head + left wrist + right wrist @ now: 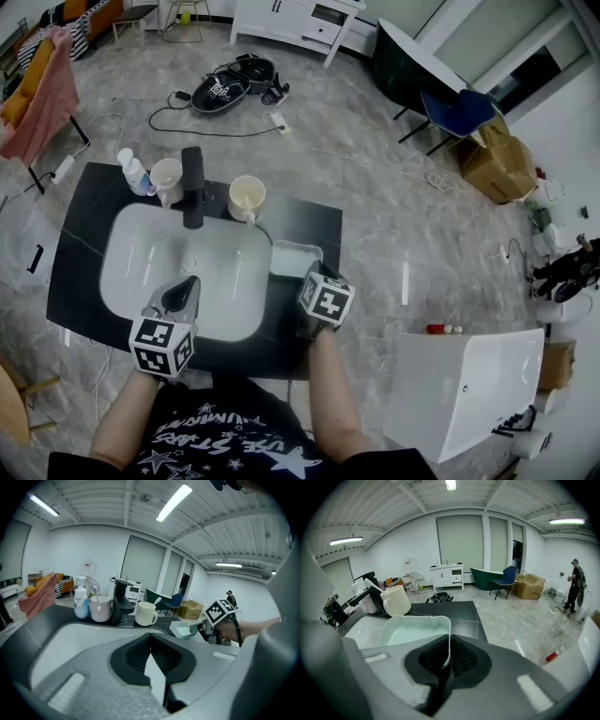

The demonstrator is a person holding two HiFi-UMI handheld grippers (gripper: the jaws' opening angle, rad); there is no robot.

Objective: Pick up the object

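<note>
The right claw (pixel 446 660) is clamped on the near right rim of the pale green rectangular plastic tray (pixel 412 632), one pad inside the wall and one outside. The tray lies at the right edge of the white oval sink basin (pixel 141 244), over the black stone surface (pixel 309 220); contact with the surface cannot be confirmed. The left claw (pixel 151 641) hangs over the basin, pads together at the tips, holding nothing.
</note>
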